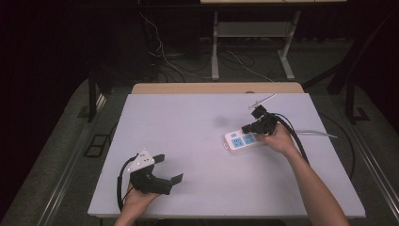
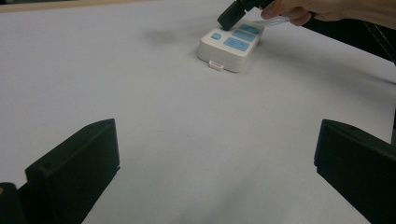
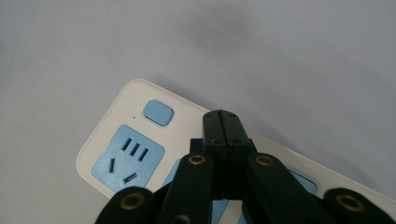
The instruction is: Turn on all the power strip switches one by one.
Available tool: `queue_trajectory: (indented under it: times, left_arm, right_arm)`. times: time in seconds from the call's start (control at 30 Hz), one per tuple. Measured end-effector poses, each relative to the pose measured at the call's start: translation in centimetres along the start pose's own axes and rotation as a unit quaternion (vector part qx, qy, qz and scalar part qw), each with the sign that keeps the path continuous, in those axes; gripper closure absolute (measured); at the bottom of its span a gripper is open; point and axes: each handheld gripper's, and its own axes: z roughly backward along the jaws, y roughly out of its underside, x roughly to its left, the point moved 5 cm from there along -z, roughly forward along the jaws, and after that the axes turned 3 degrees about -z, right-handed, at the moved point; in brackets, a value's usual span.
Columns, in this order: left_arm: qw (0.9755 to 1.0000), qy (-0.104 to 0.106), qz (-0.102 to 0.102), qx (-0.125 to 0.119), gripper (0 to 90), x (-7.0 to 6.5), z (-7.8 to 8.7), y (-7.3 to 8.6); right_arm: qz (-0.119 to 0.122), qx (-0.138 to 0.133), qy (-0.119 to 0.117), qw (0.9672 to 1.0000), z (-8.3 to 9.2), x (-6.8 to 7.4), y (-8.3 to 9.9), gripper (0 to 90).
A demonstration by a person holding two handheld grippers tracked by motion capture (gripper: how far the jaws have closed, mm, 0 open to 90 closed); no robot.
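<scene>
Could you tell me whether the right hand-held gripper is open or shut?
Shut: the right hand-held gripper has its jaws pressed together, empty, above the power strip.

From the high view I see the counter [image 1: 188, 141] lit evenly from above, pale and bright, while the room beyond it falls off into near-black at the far left and right. Shadows are soft: a faint smudge near the power strip [image 1: 241, 140], a short dark one under the left tongs [image 1: 170, 167]. The left gripper view is mildly soft and grainy, its far edge hazier. In the right gripper view, the right tongs [image 3: 227, 122] are sharp, with the surface behind them blurred grey.
</scene>
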Motion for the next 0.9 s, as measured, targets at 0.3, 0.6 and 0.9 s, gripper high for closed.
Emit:
queue_trajectory:
  times: [0.3, 0.6, 0.9]
  left_arm:
    - [1.0, -0.001, 0.002, -0.002, 0.0, 0.1, 0.1, 0.0]
    - [1.0, -0.001, 0.002, -0.002, 0.0, 0.1, 0.1, 0.0]
    - [1.0, -0.001, 0.002, -0.001, 0.0, 0.1, 0.0, 0.0]
  right_arm:
    - [-0.02, -0.013, -0.01, 0.9997, 0.2, -0.2, -0.2, 90.0]
    - [-0.014, -0.031, -0.01, 0.9994, 1.9, 0.1, -0.9, 90.0]
    - [0.003, -0.042, -0.01, 0.9991, 4.0, 1.3, -1.6, 90.0]
